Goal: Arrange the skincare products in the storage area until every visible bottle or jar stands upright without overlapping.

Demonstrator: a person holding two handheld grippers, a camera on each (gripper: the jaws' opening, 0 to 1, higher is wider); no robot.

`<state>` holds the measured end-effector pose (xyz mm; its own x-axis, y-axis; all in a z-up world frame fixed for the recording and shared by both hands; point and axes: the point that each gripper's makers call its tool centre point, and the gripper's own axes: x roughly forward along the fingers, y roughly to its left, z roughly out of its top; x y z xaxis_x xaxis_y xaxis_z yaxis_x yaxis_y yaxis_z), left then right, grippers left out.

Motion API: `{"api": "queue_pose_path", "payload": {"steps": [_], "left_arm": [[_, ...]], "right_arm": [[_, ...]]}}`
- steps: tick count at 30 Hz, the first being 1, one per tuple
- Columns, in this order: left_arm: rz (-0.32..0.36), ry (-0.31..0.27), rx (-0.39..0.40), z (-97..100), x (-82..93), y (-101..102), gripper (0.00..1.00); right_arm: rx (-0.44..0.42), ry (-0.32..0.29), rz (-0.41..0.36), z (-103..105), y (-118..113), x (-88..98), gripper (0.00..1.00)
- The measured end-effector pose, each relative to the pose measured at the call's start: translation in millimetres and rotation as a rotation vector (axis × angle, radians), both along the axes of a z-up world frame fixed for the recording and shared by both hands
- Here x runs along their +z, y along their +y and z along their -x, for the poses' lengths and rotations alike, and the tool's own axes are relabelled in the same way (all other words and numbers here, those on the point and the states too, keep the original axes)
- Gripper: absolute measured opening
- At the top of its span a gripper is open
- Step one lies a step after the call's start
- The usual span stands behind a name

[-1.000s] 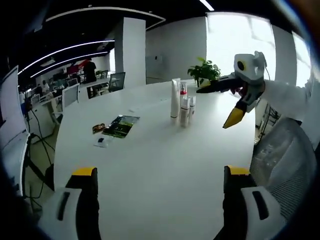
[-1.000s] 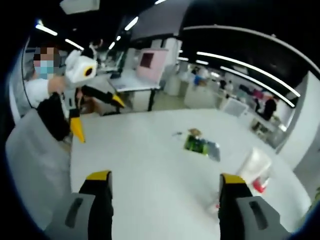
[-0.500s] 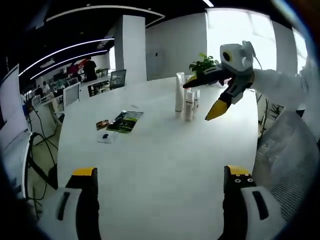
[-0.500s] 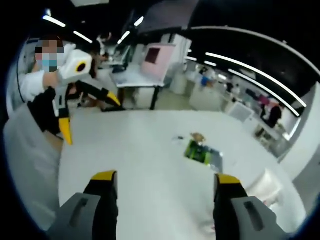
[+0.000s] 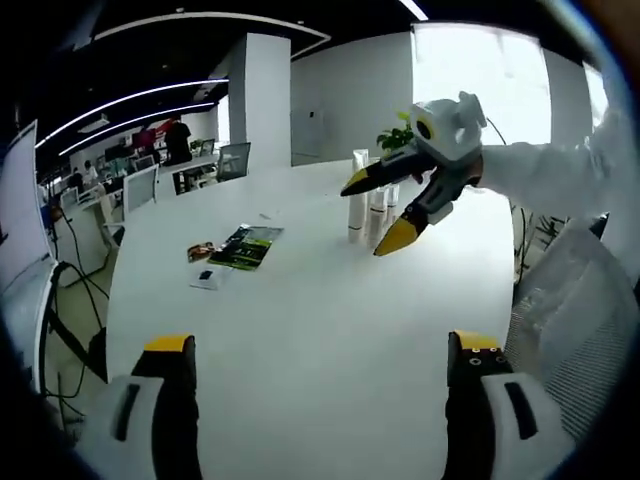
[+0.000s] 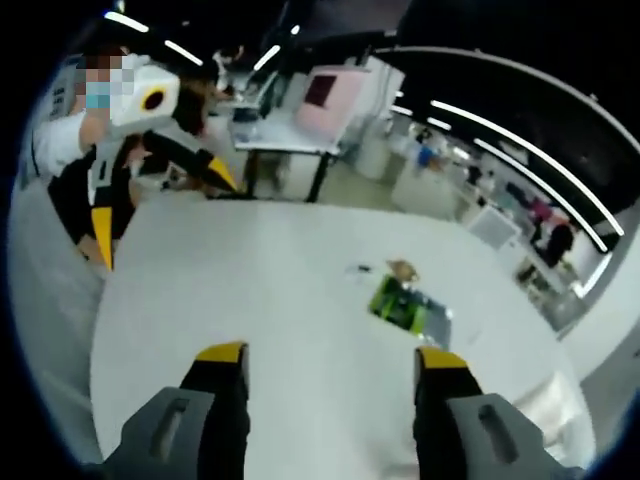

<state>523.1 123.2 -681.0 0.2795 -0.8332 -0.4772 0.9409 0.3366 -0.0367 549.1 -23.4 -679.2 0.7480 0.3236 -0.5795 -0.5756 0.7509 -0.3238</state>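
Your left gripper (image 5: pixel 320 352) hung over the white table (image 5: pixel 300 300) with its jaws spread wide, holding nothing. In the left gripper view your right gripper (image 5: pixel 372 212) came in from 2 o'clock, jaws parted, yellow tips pointing down toward 8 o'clock, just in front of the skincare bottles (image 5: pixel 366 202). Those bottles stood upright in a tight cluster at about 1 o'clock on the far side of the table, partly hidden by the gripper, so you couldn't count them or tell if they touched. A green pamphlet (image 5: pixel 243 247) lay flat at 11 o'clock, with a small white card (image 5: pixel 207 277) and a brown packet (image 5: pixel 199 252) just beside it. A potted plant (image 5: pixel 398 139) sat behind the bottles. In the right gripper view your right gripper (image 6: pixel 328 360) was also wide open and empty over the table, the left gripper (image 6: pixel 160 205) showed at 10 o'clock with jaws apart, and the pamphlet (image 6: pixel 402 300) lay at 1 o'clock.
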Motion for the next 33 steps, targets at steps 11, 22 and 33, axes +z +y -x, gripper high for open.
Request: {"api": "queue_pose_path", "payload": {"steps": [11, 22, 33], "left_arm": [[0.044, 0.021, 0.012, -1.1, 4.6, 3, 0.99], [0.041, 0.028, 0.033, -3.5, -2.3, 6, 0.99], [0.051, 0.05, 0.024, 1.2, -4.2, -1, 0.99]], "right_arm": [[0.057, 0.006, 0.048, -29, 0, -13.6, 0.55], [0.05, 0.014, 0.036, -52, -1, -25.9, 0.48], [0.08, 0.02, 0.073, -69, 0, -41.8, 0.41]]}}
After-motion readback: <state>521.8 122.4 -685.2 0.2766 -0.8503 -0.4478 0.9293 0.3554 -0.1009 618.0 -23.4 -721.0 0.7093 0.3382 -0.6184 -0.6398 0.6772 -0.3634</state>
